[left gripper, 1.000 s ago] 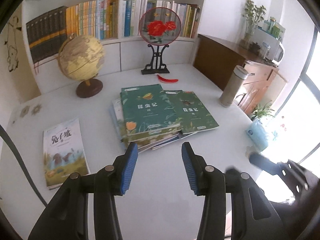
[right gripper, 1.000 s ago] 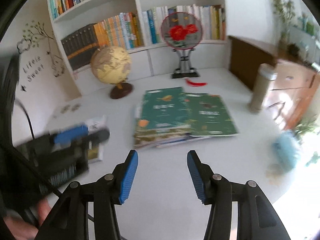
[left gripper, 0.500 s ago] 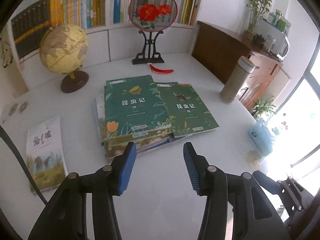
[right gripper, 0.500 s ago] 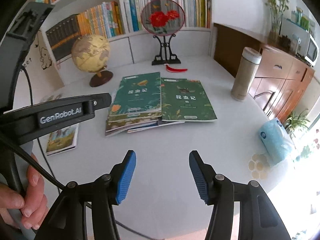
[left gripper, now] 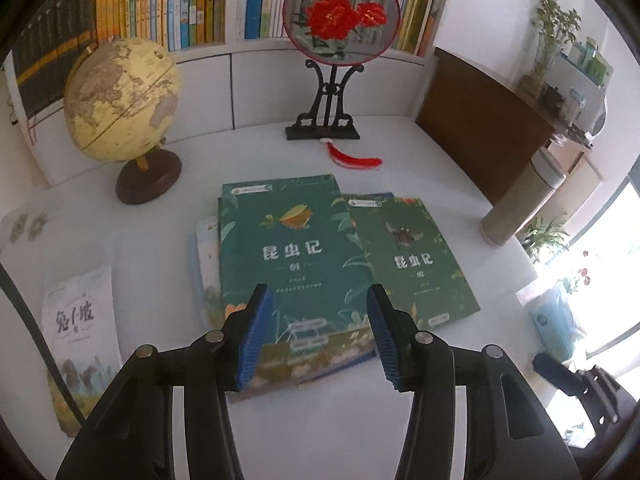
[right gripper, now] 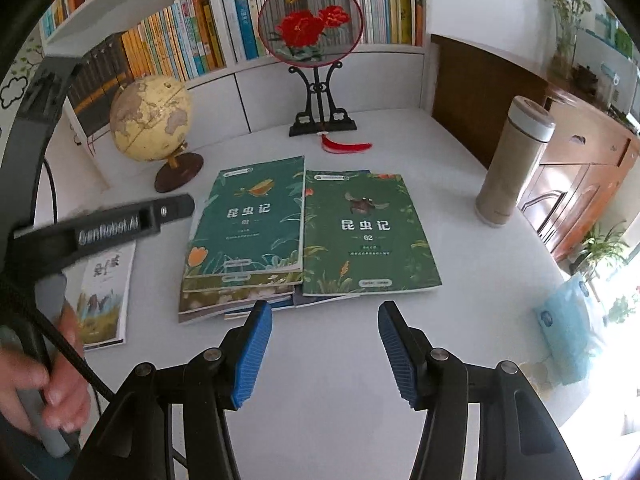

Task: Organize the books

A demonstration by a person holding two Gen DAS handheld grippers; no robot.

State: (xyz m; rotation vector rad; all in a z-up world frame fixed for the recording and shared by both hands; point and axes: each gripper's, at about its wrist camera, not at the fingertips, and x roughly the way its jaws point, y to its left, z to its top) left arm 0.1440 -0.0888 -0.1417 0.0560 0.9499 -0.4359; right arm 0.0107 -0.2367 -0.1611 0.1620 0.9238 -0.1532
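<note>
A stack of several books lies on the white table, topped by a green book marked 01. A second green book marked 02 lies beside it on the right, overlapping the stack. A pale book with a landscape cover lies apart on the left. My left gripper is open, its fingers over the near edge of the stack. My right gripper is open and empty, above bare table in front of the books. The left gripper's body shows in the right wrist view.
A globe and a round flower fan on a black stand stand at the back, with a red tassel. A thermos stands right. A blue tissue pack lies near the right edge. Bookshelves are behind.
My left gripper has moved forward and down toward the stack, so its fingers now overlap the stack's near edge. My right gripper has moved closer to the books.
</note>
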